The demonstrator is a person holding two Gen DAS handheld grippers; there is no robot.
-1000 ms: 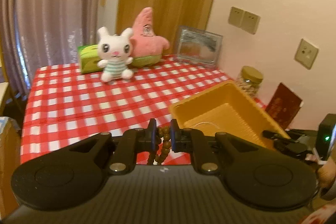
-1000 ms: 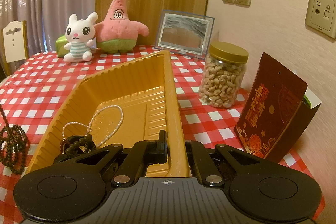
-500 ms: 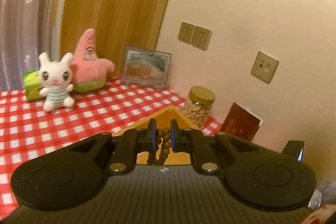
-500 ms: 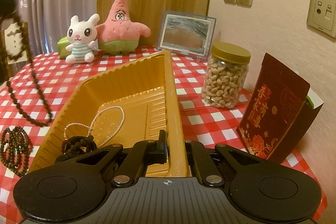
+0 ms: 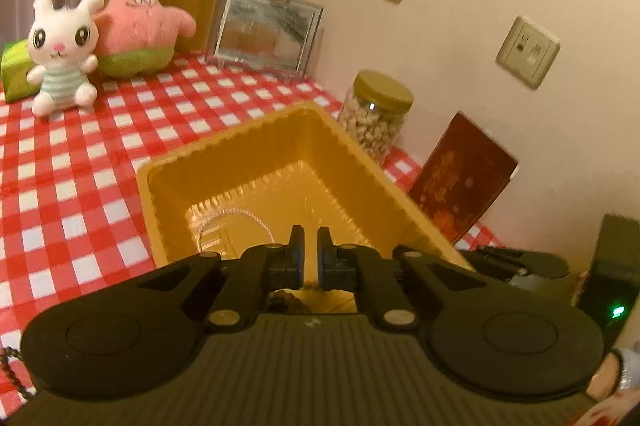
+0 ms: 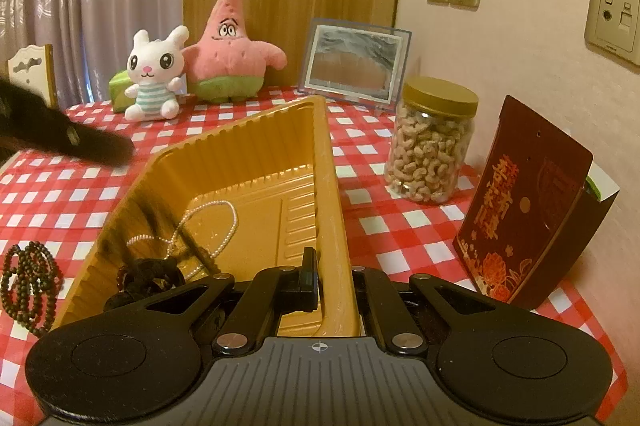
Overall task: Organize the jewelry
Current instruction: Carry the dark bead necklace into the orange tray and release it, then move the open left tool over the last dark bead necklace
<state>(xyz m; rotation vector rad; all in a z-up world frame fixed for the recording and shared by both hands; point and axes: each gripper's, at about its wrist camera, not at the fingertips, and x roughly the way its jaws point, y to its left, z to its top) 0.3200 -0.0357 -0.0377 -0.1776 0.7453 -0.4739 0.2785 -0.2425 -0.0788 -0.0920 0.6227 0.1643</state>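
My right hand-held gripper (image 6: 334, 278) clamps the ribbed yellow plastic tray (image 6: 240, 154) by its wall. My left hand-held gripper (image 5: 311, 238), above it, has just been closing, with nothing between its jaws. 1 dark wooden bead strand (image 6: 154, 222) blurs inside the tray. Next, I judge, comes the brown bead string (image 6: 28, 282) on the desk (image 6: 380, 222).

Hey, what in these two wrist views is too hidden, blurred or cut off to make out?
- Dark strand in the gold tray, right wrist view: motion blur smears it, so single beads are unreadable.
- Dark bundle in the tray's near corner, right wrist view: partly behind the right claw.
- Beaded cord, left wrist view: cut off by the bottom-left edge.
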